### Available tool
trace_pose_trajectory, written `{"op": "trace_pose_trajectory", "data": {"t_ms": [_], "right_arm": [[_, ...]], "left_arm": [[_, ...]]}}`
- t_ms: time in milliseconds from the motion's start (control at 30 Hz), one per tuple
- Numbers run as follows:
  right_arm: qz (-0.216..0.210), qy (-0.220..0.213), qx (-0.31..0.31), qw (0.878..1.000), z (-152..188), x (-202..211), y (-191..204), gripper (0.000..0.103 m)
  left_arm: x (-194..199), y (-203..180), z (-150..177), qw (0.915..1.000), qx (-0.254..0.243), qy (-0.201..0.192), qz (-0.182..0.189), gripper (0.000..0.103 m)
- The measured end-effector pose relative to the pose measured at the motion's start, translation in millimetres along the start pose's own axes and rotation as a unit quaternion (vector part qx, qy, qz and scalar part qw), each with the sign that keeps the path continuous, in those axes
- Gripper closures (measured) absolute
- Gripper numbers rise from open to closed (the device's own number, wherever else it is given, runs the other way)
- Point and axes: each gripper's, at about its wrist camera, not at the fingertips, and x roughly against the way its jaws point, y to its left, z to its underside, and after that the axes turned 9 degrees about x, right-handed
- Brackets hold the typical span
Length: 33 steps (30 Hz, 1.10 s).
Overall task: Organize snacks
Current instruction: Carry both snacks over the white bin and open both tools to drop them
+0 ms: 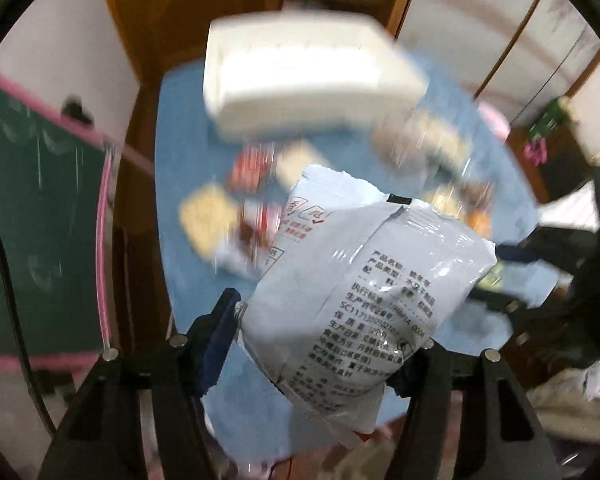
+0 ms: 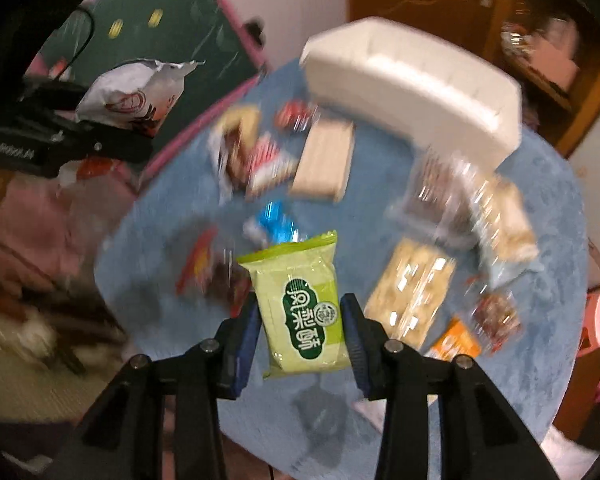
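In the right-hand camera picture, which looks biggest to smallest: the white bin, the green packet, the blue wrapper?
1. white bin
2. green packet, though held close to the camera in the right gripper, so enlarged
3. blue wrapper, blurred, clearly smallest

Glossy plastic white packet (image 1: 364,280); fuzzy blue cloth tabletop (image 2: 540,200); matt white bin (image 2: 416,92).

Snacks (image 2: 320,160) crowding cloth (image 2: 540,340) before bin (image 2: 416,92)

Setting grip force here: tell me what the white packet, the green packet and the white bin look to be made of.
White packet: glossy plastic film, going by its glare streaks and creases.
Green packet: smooth plastic wrapper with a crimped top edge and slight sheen.
White bin: probably matte rigid plastic, since it looks opaque with straight walls, though blur leaves this uncertain.
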Motion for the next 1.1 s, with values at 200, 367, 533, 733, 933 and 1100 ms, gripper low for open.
{"op": "trace_pose_trajectory", "data": {"t_ms": [200,367,533,733,933,1100], "right_arm": [[0.033,-0.081,-0.094,0.992,-65.4,57.8,-48.3,0.062],[0.033,-0.112,-0.155,0.981,-114.8,77.2,-98.0,0.062],[0.035,-0.124,-0.187,0.974,-161.3,67.0,-159.3,0.062],[0.027,-0.103,-0.204,0.973,-193.1,21.0,-215.1,0.061],[-0.009,-0.067,-0.242,0.968,-199.8,-31.4,-257.9,0.052],[-0.016,-0.066,-0.260,0.963,-192.9,-47.3,-267.9,0.038]], "left_arm": [[41.3,-20.6,-73.2,0.9951,-0.013,-0.096,0.020,0.041],[38.5,-35.8,-135.1,0.9918,0.006,-0.127,0.010,0.041],[17.5,-50.9,-190.2,0.9909,0.052,-0.124,-0.006,0.041],[-35.5,-40.1,-247.8,0.9879,0.093,-0.112,-0.054,0.039],[-82.8,-11.1,-276.6,0.9851,0.158,-0.063,-0.027,0.007],[-103.2,9.2,-270.3,0.9791,0.200,-0.035,-0.011,0.006]]}}
